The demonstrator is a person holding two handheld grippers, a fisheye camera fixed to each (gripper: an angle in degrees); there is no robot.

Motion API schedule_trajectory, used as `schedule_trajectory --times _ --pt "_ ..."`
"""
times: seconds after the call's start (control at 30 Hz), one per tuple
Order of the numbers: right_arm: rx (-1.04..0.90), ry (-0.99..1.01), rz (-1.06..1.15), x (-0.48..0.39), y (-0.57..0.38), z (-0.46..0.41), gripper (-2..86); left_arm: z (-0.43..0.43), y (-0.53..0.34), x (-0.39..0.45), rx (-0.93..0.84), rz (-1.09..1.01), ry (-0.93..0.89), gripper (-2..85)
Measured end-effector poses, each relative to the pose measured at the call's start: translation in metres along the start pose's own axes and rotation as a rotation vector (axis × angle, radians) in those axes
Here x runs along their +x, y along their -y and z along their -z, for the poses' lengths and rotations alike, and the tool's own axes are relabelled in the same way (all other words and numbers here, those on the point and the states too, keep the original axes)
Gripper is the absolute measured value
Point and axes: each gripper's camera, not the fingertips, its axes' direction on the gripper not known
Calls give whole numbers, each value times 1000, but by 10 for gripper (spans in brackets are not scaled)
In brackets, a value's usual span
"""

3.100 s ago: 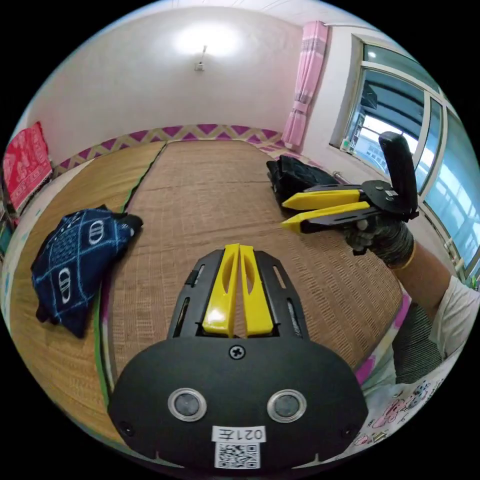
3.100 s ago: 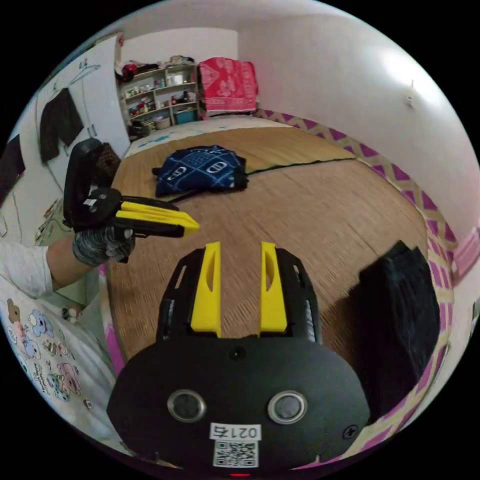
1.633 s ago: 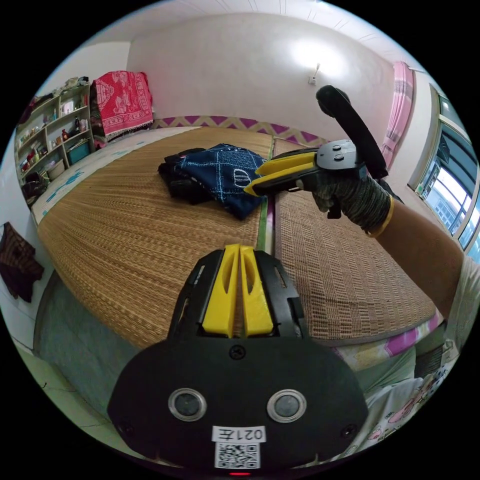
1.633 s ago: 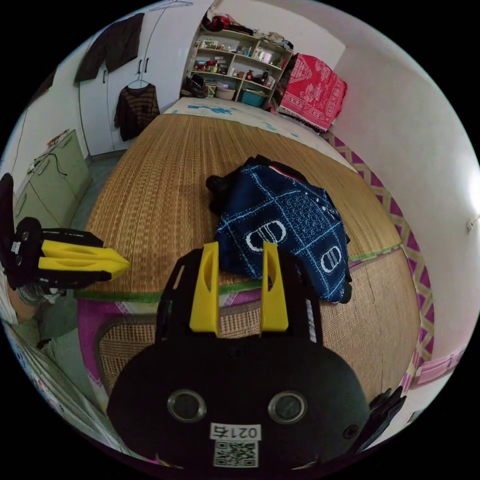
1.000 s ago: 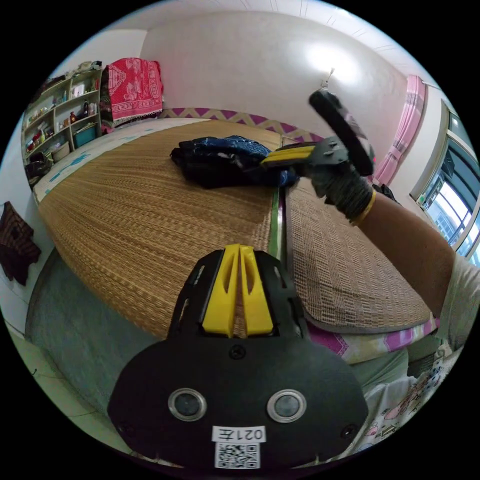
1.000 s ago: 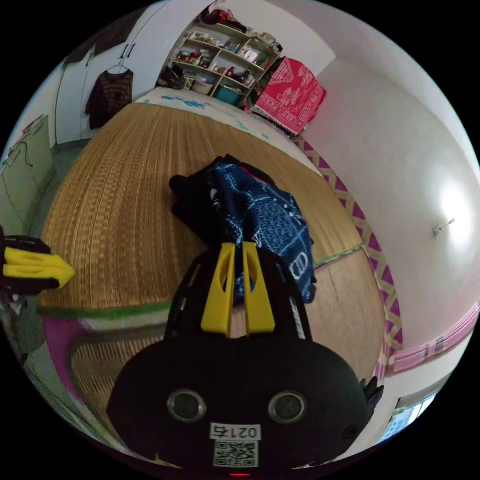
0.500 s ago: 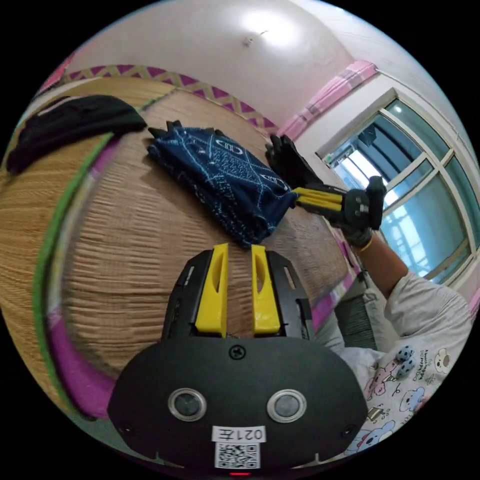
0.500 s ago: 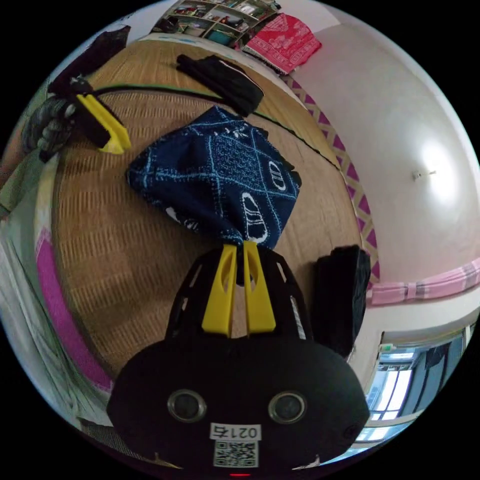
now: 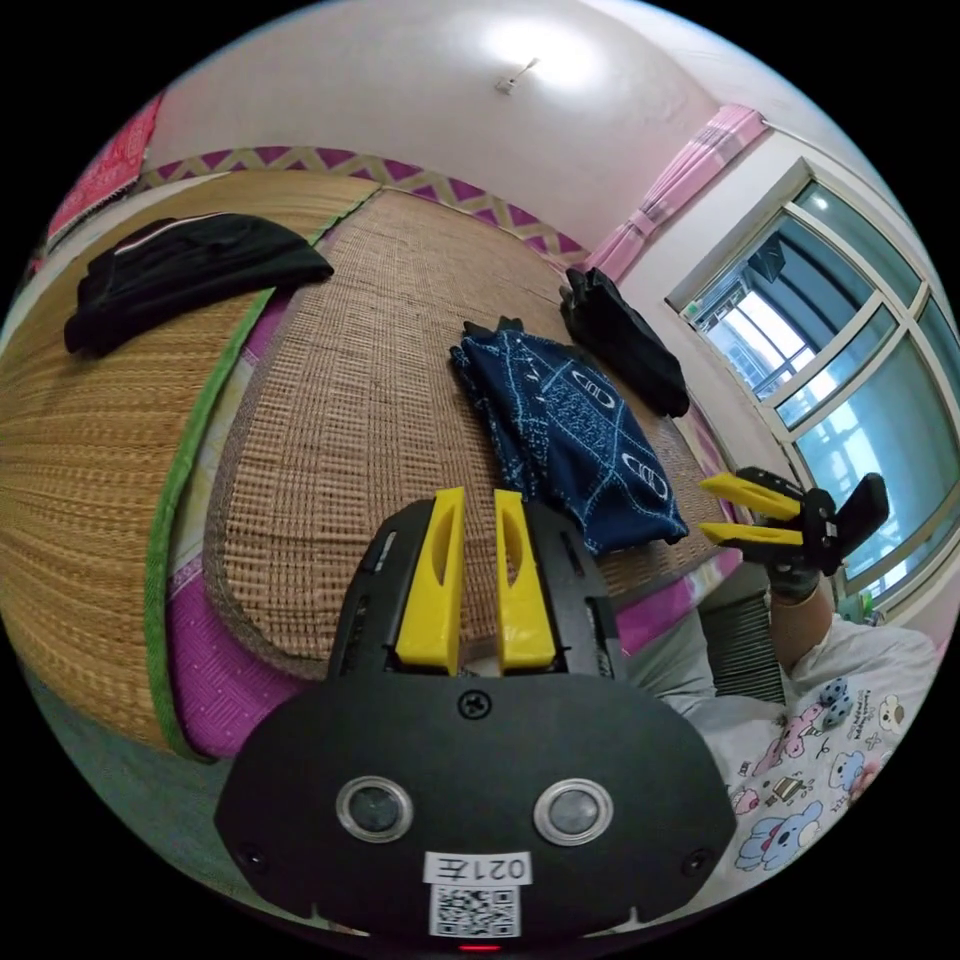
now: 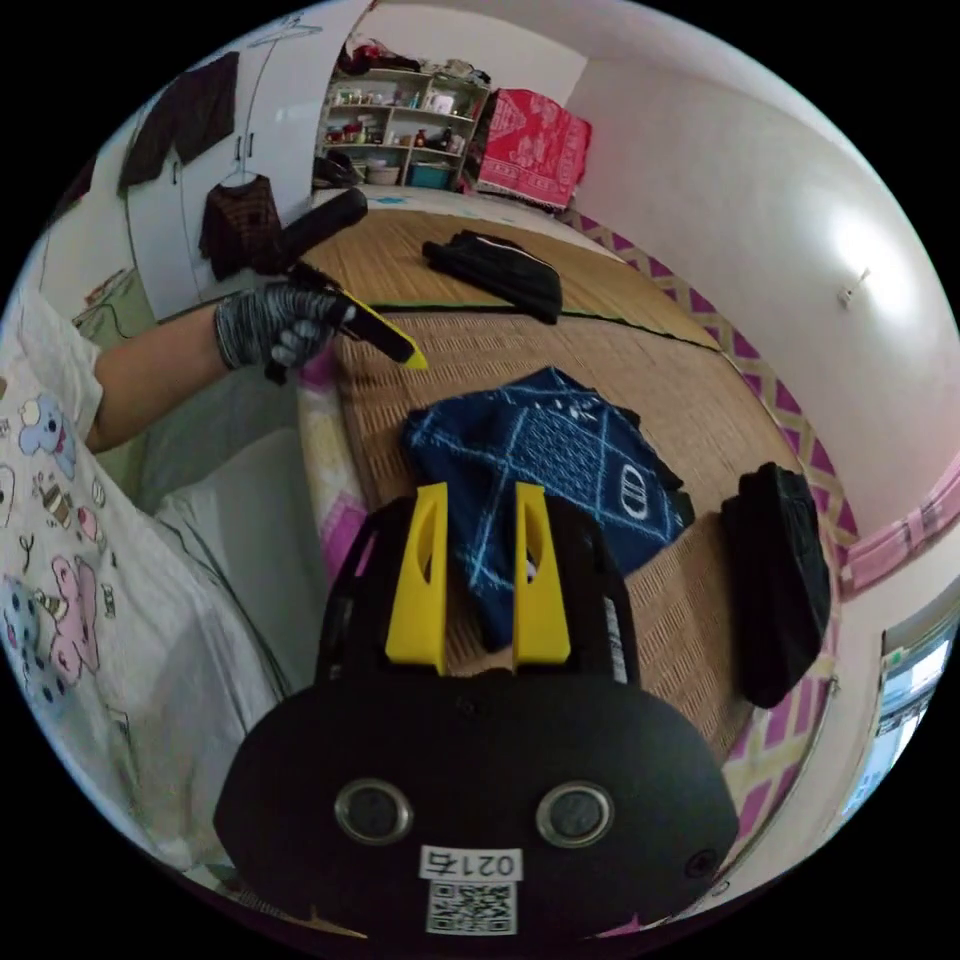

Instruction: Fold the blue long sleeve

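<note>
The left gripper (image 9: 475, 580) has its jaws a little apart and holds nothing; the right gripper (image 10: 478, 575) is the same, jaws apart and empty. Just ahead of both lies the blue long sleeve (image 10: 540, 470), bunched in a rumpled heap on the woven mat (image 9: 380, 400), near the mat's front edge.

The step in hand, as I judge it, is to open the garment out flat before any fold. To do it well, each gripper should pinch one single layer at an outer edge — a hem or a shoulder — and draw the two apart, because a grip in the middle would take several layers together.

Beyond the blue garment, a black folded garment (image 10: 780, 580) lies near and could be touched when the sleeves spread. Farther off, another dark garment (image 9: 190, 270) rests on the neighbouring mat — well apart, no obstacle.
</note>
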Motion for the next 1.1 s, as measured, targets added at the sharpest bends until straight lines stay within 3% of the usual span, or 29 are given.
schedule_trajectory --times 0.2,0.3,0.33,0.5,0.63,0.77,0.97,1.1 --pt "-3 72 85 1 38 -31 109 -14 -11 14 -3 -5 7 47" --pt "-35 116 63 17 41 -40 62 -22 -15 19 -13 -8 -3 47" --pt "-33 117 27 30 40 -37 19 -25 -16 21 -17 -11 -3 47" --pt "101 290 -252 130 10 14 0 -34 -16 29 -2 -33 14 47" --pt "355 361 -581 249 -80 102 -3 -49 -8 34 3 -40 4 50" --pt "485 214 -844 331 -207 182 -2 -66 4 39 -1 -40 -6 52" --pt "336 223 -1105 367 -364 190 7 -94 28 48 -20 -52 12 53" --pt "198 259 -1162 371 -404 177 33 -104 49 51 -22 -71 29 53"
